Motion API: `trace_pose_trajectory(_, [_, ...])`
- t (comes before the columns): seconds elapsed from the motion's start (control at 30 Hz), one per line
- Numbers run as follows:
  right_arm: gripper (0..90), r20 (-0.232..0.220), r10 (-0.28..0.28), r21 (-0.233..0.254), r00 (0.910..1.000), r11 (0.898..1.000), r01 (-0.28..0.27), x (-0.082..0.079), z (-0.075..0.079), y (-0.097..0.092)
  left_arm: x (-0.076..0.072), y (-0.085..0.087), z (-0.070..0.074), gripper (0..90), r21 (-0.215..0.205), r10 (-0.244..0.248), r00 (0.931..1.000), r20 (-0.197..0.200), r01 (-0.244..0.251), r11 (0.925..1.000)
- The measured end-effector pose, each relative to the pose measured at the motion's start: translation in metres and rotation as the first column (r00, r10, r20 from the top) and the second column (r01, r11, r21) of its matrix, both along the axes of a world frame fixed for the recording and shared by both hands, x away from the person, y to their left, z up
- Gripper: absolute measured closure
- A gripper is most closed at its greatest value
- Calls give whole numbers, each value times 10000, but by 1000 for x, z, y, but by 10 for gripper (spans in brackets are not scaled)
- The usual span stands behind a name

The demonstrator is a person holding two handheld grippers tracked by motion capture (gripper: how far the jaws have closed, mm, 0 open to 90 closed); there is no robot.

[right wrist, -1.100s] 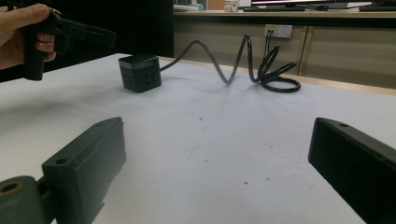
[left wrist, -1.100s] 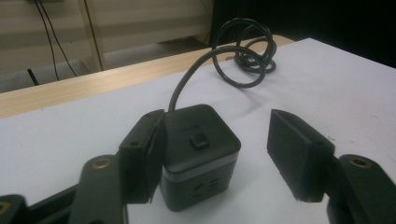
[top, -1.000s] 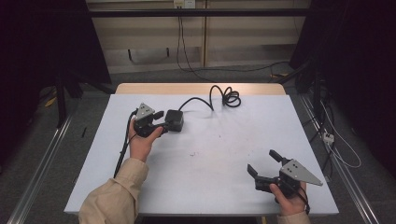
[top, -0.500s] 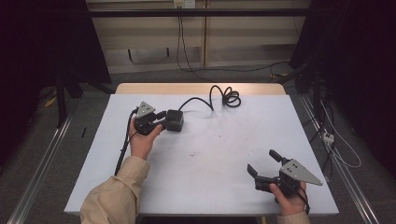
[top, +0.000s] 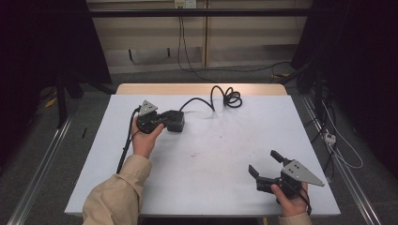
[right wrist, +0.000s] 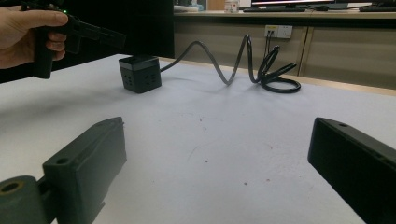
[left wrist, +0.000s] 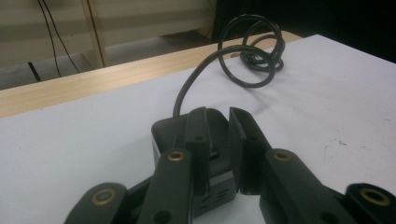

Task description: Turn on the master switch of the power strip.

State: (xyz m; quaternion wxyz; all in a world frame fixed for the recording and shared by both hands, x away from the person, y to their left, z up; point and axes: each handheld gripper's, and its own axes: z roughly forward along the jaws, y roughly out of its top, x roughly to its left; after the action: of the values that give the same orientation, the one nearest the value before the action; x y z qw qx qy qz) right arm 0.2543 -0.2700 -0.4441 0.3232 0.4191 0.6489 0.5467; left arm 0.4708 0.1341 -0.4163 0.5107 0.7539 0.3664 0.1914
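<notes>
While the white counter [top: 206, 154] lies bare beneath the right gripper [top: 265, 168], whose 2 fingers stand spread, the left gripper [top: 163, 120] has just been closing on the black cube-shaped power adapter [left wrist: 163, 133] between its fingers, seemingly pinching it. Next: confirm grip, then lift, minding the coiled black cable [top: 220, 97] beyond the fingertips.

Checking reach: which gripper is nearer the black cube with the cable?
Left. The left gripper is right at the black cube, jaws just closing over its top. The right gripper sits open far off, near the table's front right corner.
</notes>
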Motion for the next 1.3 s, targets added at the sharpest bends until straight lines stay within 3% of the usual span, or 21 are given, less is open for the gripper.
trace_pose_trajectory(0.33, [37, -3, -2, 3, 10000, 10000, 2, 0, 0, 0, 3, 0, -3, 853, -20, 52, 10000, -53, -52, 10000])
trace_pose_trajectory(1.13, [37, 12, 22, -13, 10000, 10000, -22, 0, 1, 0, 10, -5, -2, 900, -17, 128, 9998, -172, -128, 9999])
trace_pose_trajectory(1.2, [37, 17, 11, -11, 10000, 10000, -11, 0, 1, 0, 10, -5, -3, 900, -175, 180, 9995, -247, -184, 9997])
trace_pose_trajectory(1.3, [37, 22, 21, -11, 10000, 10000, -20, 0, 1, 0, 11, -5, -3, 900, -35, 162, 9995, -270, -163, 9999])
